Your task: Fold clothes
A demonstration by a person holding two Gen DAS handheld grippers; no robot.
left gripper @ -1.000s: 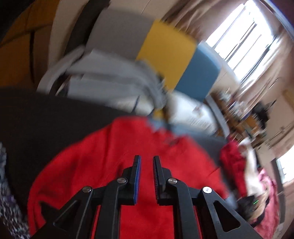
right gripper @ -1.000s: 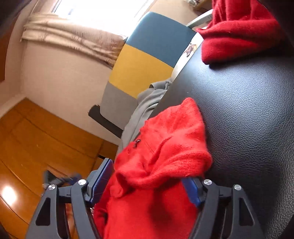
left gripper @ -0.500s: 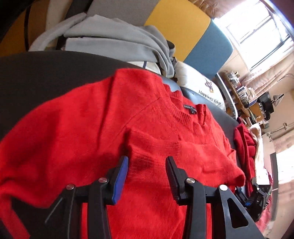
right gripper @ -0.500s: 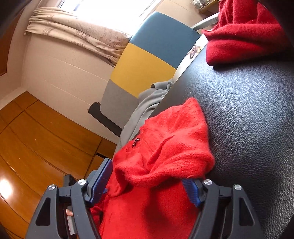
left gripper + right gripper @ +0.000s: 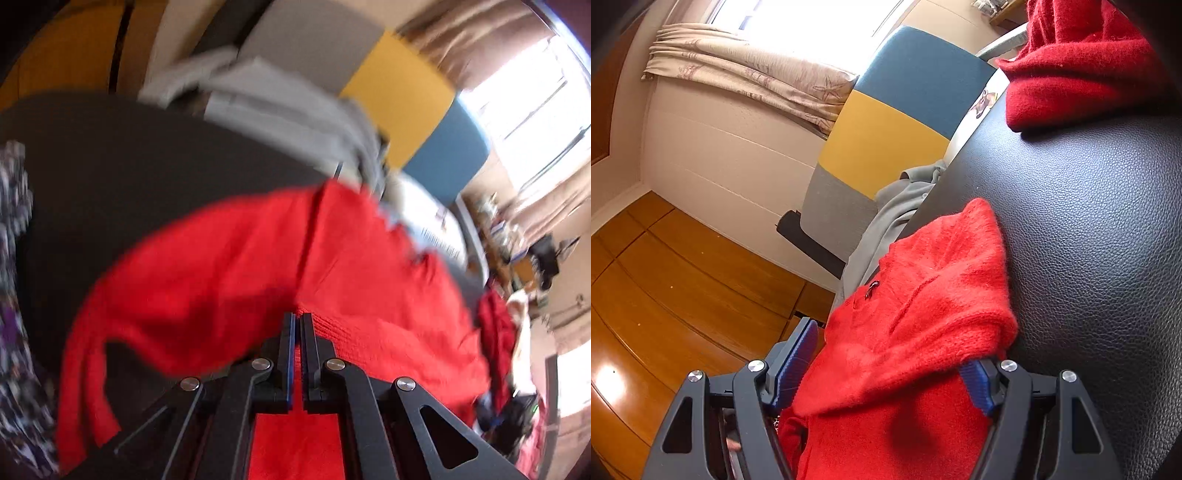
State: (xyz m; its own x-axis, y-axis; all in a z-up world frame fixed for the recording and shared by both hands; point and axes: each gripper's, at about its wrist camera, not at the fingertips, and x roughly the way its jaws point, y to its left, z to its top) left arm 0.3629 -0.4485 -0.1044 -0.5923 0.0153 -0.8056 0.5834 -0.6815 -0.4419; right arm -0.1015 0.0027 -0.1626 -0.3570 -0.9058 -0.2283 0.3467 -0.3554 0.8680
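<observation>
A bright red sweater (image 5: pixel 221 288) lies spread on the black leather-look table (image 5: pixel 110 166). My left gripper (image 5: pixel 297 319) points down at it, shut on a ribbed fold of the sweater, with red cloth showing between its pads. In the right wrist view a bunched end of the same sweater (image 5: pixel 923 295) sits between the wide-apart fingers of my right gripper (image 5: pixel 890 347). Its left blue pad (image 5: pixel 798 354) stands mostly free of the cloth; the right pad is half covered by it. The left wrist view is blurred.
A darker red garment (image 5: pixel 1078 62) lies further along the table (image 5: pixel 1089 221). A grey garment (image 5: pixel 288 107) hangs off the far edge by a grey, yellow and blue chair (image 5: pixel 886 140). Patterned cloth (image 5: pixel 11 258) shows at the left. Wooden floor (image 5: pixel 665 295) lies below.
The left jaws, open astride a fold half a second ago, have shut on it, and the left view has swung and blurred. The right gripper and its bunch of sweater have stayed put.
</observation>
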